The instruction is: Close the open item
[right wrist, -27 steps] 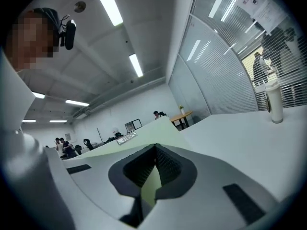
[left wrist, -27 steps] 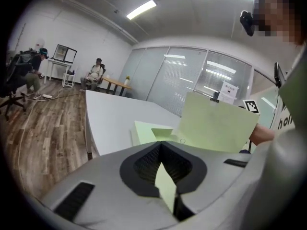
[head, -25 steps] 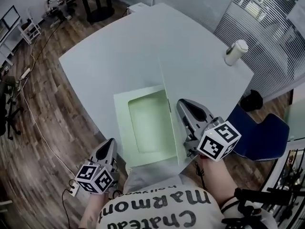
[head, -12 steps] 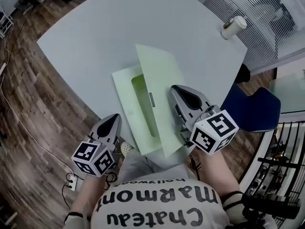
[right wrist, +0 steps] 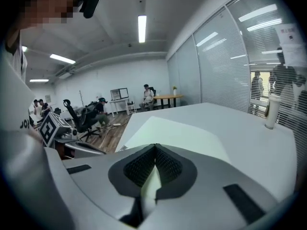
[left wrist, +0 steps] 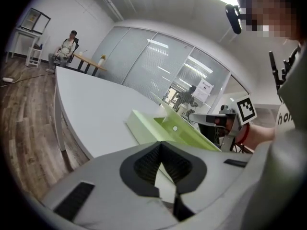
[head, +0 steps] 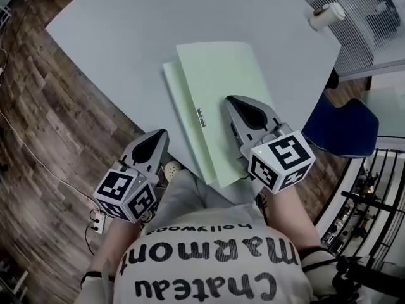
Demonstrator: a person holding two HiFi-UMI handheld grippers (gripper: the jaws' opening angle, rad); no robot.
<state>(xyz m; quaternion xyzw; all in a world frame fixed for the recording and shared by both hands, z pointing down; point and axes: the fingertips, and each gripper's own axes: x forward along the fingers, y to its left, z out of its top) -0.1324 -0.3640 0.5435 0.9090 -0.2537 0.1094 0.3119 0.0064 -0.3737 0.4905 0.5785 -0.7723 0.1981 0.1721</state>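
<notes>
A flat pale green box (head: 179, 100) lies on the grey table (head: 126, 37) near its front edge. Its hinged lid (head: 218, 87) is folded down over the base, and the left gripper view shows the lid (left wrist: 189, 131) still slanting a little above it. My right gripper (head: 236, 101) rests on the lid's near right part, shut on the lid's edge; a pale green strip (right wrist: 151, 178) shows between its jaws (right wrist: 155, 146). My left gripper (head: 161, 134) hangs off the table's front left edge, shut, holding nothing (left wrist: 160, 145).
A white cup-like roll (head: 328, 16) stands at the table's far right corner. A blue chair (head: 345, 128) sits to the right of the table. Wooden floor (head: 57, 125) with a power strip (head: 96, 223) lies to the left. Seated people (right wrist: 98, 110) are far off.
The lid swung from fully open on the right, through upright, down over the base, carried by my right gripper. The left gripper moved up closer to the table edge.
</notes>
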